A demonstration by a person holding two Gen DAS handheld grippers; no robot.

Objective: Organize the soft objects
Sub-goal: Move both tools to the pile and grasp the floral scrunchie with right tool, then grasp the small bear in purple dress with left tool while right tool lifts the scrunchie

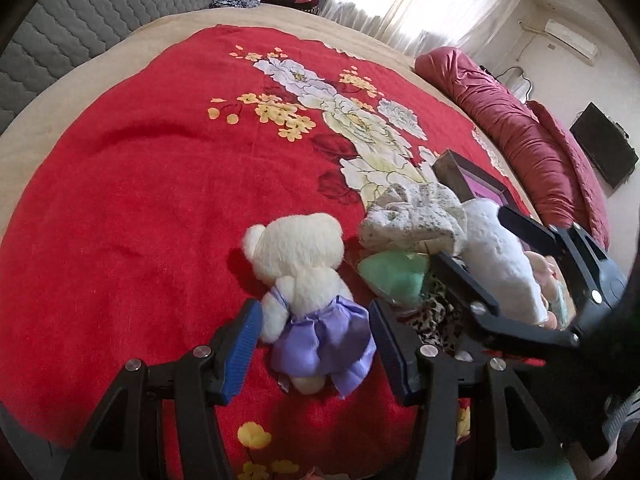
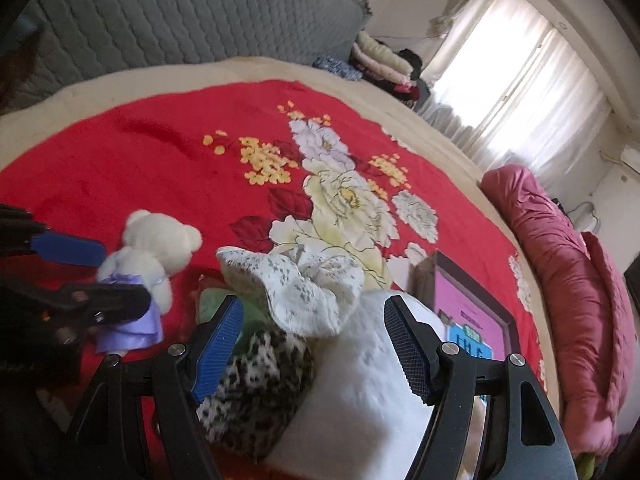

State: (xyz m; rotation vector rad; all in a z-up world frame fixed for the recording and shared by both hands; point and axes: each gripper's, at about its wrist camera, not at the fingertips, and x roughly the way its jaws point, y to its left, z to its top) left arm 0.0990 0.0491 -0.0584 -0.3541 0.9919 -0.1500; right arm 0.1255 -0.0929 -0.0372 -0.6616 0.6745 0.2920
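Observation:
A white teddy bear (image 1: pixel 298 264) in a purple dress lies on the red floral blanket (image 1: pixel 120 184). My left gripper (image 1: pixel 314 330) is open, its jaws on either side of the bear's dress; it also shows in the right wrist view (image 2: pixel 108 272) around the bear (image 2: pixel 154 248). My right gripper (image 2: pixel 314 324) is open above a pile: a white plush (image 2: pixel 360 392), a speckled white hat (image 2: pixel 296 288), a leopard-print piece (image 2: pixel 256 376) and a green soft item (image 2: pixel 212 300). In the left view the right gripper (image 1: pixel 472 236) straddles the white plush (image 1: pixel 500 260).
A dark box with a pink inside (image 2: pixel 468 300) sits just beyond the pile. A rolled crimson quilt (image 2: pixel 560 264) lies along the bed's right edge. Folded clothes (image 2: pixel 384 60) are stacked at the far corner near the window. A grey quilted headboard (image 2: pixel 180 20) is behind.

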